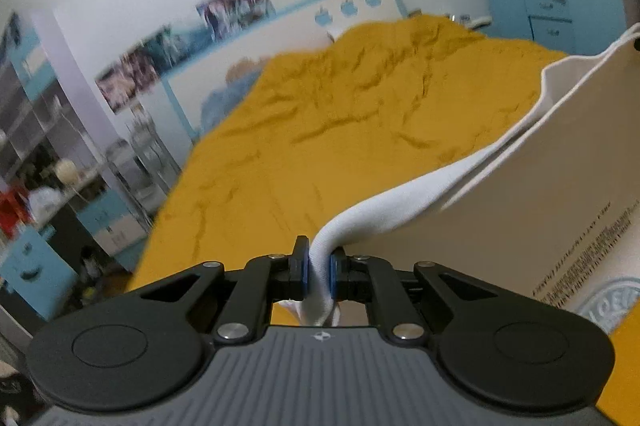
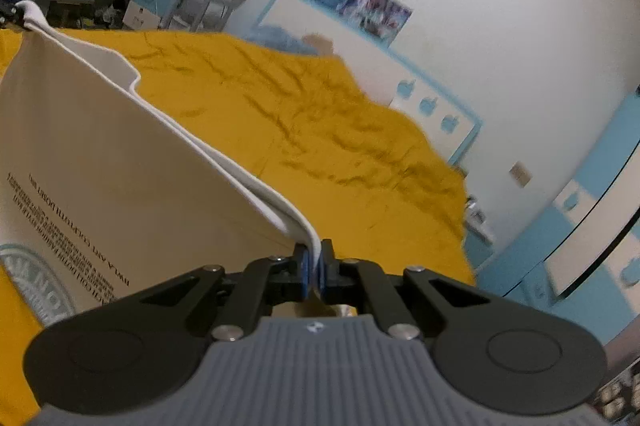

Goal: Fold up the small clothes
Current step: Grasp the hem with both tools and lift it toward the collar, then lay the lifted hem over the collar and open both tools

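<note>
White shirt [image 1: 520,162] held up over the yellow bed [image 1: 320,130]

It's pinched tight at an edge by the left tool [image 1: 319,272] and right tool [image 2: 315,268].

Print on the white garment, mostly unreadable

The white garment [image 2: 100,154], hanging left of the right claw [image 2: 315,270], carries lines of small black capitals seen reversed and sideways; only fragments like "ART" and "COLLECTION" can be guessed, not read with certainty. Below them, a pale teal round emblem [image 2: 38,282] shows large letters, partly cut off, too incomplete to read. In the left view the same text block [image 1: 584,250] is blurred.
</note>
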A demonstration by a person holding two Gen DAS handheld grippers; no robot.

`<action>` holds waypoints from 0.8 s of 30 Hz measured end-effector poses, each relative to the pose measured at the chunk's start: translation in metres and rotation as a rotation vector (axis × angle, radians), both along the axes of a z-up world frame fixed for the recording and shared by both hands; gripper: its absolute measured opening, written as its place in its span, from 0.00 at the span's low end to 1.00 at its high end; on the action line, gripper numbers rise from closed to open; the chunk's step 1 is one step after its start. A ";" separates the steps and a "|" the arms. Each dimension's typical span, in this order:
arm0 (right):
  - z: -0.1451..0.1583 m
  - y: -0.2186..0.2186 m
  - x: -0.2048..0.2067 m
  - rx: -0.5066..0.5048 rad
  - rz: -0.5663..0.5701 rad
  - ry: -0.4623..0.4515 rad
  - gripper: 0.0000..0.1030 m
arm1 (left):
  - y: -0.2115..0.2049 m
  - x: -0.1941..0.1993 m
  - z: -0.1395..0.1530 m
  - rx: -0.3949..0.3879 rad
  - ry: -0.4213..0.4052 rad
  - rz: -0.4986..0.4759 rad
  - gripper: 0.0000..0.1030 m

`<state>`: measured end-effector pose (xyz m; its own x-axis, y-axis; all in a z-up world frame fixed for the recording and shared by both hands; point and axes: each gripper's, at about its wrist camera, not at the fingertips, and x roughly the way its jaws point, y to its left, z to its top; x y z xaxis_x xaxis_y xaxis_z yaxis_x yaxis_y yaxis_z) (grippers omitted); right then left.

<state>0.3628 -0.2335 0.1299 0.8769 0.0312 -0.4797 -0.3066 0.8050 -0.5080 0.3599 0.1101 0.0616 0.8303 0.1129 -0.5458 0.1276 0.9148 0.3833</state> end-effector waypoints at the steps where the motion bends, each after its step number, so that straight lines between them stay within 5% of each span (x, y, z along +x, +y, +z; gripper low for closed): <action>1: -0.010 0.000 0.016 0.006 -0.006 0.023 0.00 | 0.002 0.014 -0.011 -0.011 0.023 0.003 0.10; 6: -0.076 0.002 0.089 0.031 -0.048 0.140 0.00 | 0.014 0.063 -0.060 -0.063 0.126 0.017 0.12; 12: -0.147 0.003 0.153 0.067 -0.098 0.256 0.00 | 0.034 0.093 -0.100 -0.148 0.200 0.084 0.28; 14: -0.162 0.003 0.161 0.090 -0.119 0.272 0.07 | 0.043 0.095 -0.105 -0.176 0.194 0.126 0.29; 18: -0.171 -0.006 0.176 0.148 -0.180 0.231 0.43 | 0.067 0.089 -0.104 -0.256 0.199 0.188 0.29; 24: -0.157 -0.037 0.167 0.326 -0.279 0.257 0.46 | 0.098 0.066 -0.088 -0.425 0.237 0.229 0.31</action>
<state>0.5298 -0.2702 -0.0275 0.7276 -0.0032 -0.6860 -0.1397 0.9783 -0.1528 0.4255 0.2079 -0.0261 0.6590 0.0050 -0.7521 -0.0558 0.9975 -0.0423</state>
